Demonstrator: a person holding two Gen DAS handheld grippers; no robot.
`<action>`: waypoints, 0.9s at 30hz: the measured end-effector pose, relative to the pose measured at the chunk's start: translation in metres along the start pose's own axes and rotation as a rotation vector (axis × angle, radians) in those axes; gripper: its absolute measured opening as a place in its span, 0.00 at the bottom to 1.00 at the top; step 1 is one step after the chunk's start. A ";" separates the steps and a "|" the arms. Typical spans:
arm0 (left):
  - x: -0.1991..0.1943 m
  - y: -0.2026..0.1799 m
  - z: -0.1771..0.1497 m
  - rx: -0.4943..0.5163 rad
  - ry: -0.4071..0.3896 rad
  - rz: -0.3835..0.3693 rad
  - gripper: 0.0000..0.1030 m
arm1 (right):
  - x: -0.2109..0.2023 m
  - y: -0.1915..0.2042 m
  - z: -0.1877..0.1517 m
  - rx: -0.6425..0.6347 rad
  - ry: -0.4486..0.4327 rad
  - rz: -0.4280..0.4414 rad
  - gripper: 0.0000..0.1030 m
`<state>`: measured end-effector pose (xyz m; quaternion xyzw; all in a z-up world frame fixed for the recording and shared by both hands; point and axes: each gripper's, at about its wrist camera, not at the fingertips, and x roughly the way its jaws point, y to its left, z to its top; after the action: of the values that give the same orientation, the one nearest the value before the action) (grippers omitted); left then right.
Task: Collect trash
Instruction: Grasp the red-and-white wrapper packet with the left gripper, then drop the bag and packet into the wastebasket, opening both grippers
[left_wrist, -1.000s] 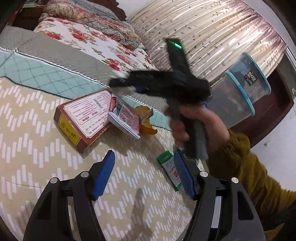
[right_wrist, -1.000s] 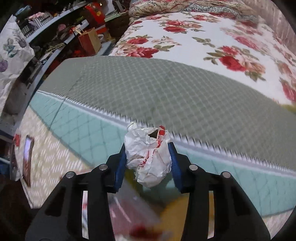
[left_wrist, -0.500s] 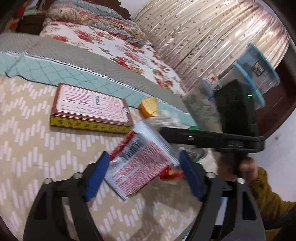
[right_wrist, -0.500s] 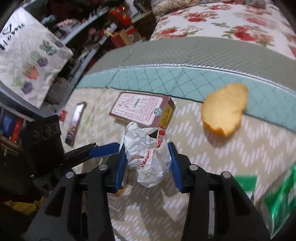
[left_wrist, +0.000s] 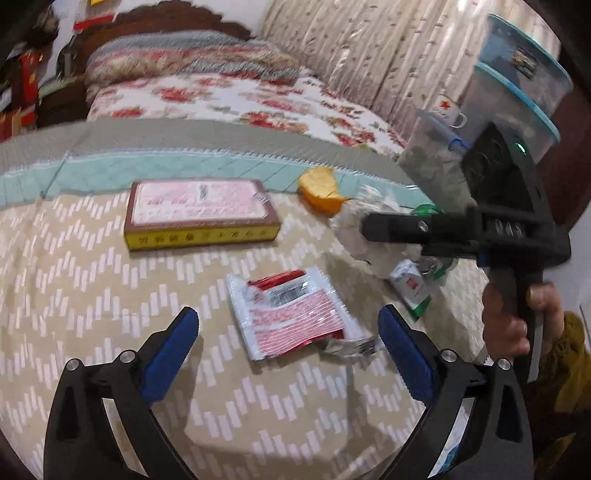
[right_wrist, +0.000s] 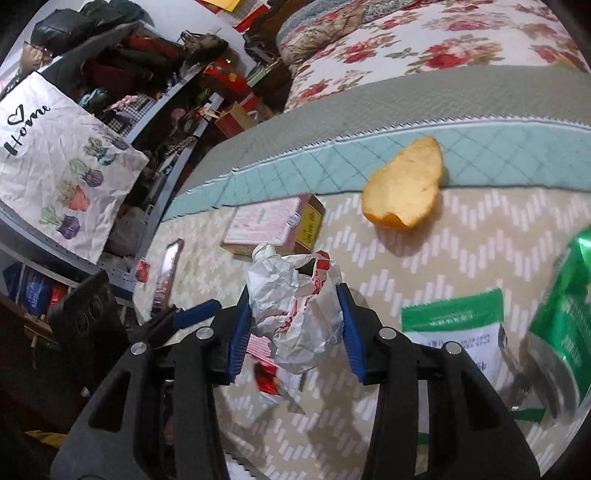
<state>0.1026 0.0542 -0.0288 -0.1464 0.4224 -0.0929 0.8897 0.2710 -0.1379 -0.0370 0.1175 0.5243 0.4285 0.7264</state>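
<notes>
On the chevron bedspread (left_wrist: 92, 295) we have our left gripper (left_wrist: 288, 332) spread wide, jaws apart, holding nothing; the red-and-white snack wrapper (left_wrist: 291, 314) lies flat on the cloth between its blue pads (left_wrist: 170, 347), touching neither as far as we can tell. Our right gripper (right_wrist: 293, 321) is clamped on a crumpled white paper ball (right_wrist: 295, 310) with red print, lifted off the bed. From the left wrist view that same ball (left_wrist: 373, 236) shows at the right gripper's tip, blurry. Behind it sits an orange peel (right_wrist: 404, 188) at the edge of the teal quilted band (right_wrist: 314, 170). A flat pink-and-yellow box (left_wrist: 199, 214) lies near the peel, well apart from our left gripper. A green-and-white packet (right_wrist: 456, 325) lies right of the paper ball, and a shiny green bag (right_wrist: 565, 314) is just beside it. We see our right hand (left_wrist: 517, 314) wrapped round the gripper handle. Stacked clear tubs with blue lids (left_wrist: 517, 77) stand at far right.
</notes>
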 end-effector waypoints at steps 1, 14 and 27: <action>0.002 0.008 0.000 -0.043 0.012 -0.019 0.90 | 0.001 -0.003 -0.001 0.006 0.005 0.003 0.45; 0.012 0.024 0.007 -0.191 0.039 -0.151 0.05 | 0.013 -0.020 -0.023 0.060 -0.003 0.064 0.45; -0.012 -0.060 0.045 -0.083 -0.009 -0.320 0.05 | -0.121 -0.045 -0.074 0.054 -0.300 0.103 0.45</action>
<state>0.1273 0.0090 0.0271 -0.2489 0.3932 -0.2153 0.8586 0.2193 -0.2757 -0.0164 0.2266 0.4143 0.4286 0.7702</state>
